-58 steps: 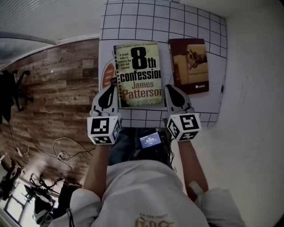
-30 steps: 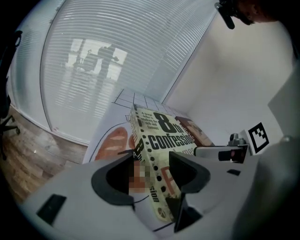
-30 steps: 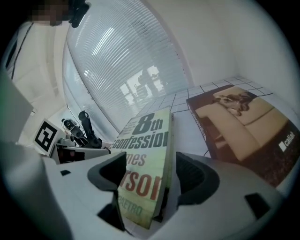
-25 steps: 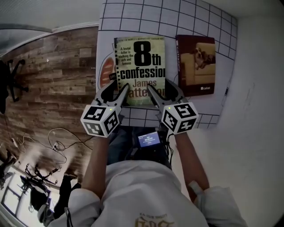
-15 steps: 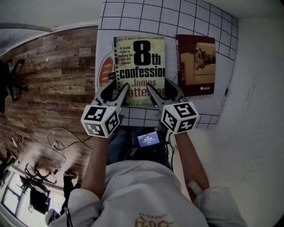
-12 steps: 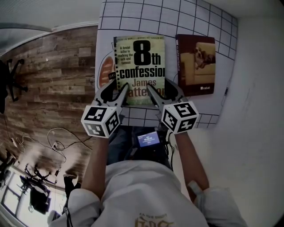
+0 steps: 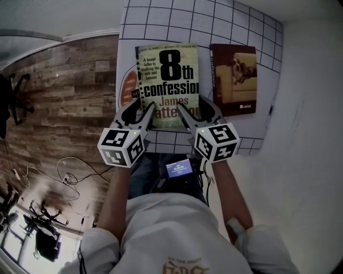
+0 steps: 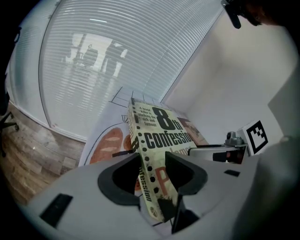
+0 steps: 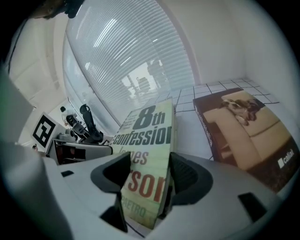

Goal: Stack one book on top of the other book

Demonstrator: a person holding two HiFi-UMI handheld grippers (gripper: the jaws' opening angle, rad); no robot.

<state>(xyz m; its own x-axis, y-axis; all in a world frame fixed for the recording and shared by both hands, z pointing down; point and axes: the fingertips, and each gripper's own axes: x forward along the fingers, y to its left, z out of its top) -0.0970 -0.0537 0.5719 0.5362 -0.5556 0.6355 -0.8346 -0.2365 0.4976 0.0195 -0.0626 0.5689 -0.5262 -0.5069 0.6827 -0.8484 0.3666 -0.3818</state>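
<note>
A yellow-green paperback titled "8th confession" lies on the gridded table, and a dark red book with a dog on a sofa lies flat just to its right. My left gripper is shut on the paperback's near-left corner, at the spine. The right gripper is shut on its near-right corner. In both gripper views the paperback fills the gap between the pads. The red book is apart from both grippers.
The white gridded mat covers the table, with an orange print left of the paperback. Wooden floor lies to the left and a white wall to the right. A small screen sits at the person's waist.
Since the earliest frame both grippers have moved inward from beside the paperback onto its near corners. Over the last second nothing has visibly moved.
</note>
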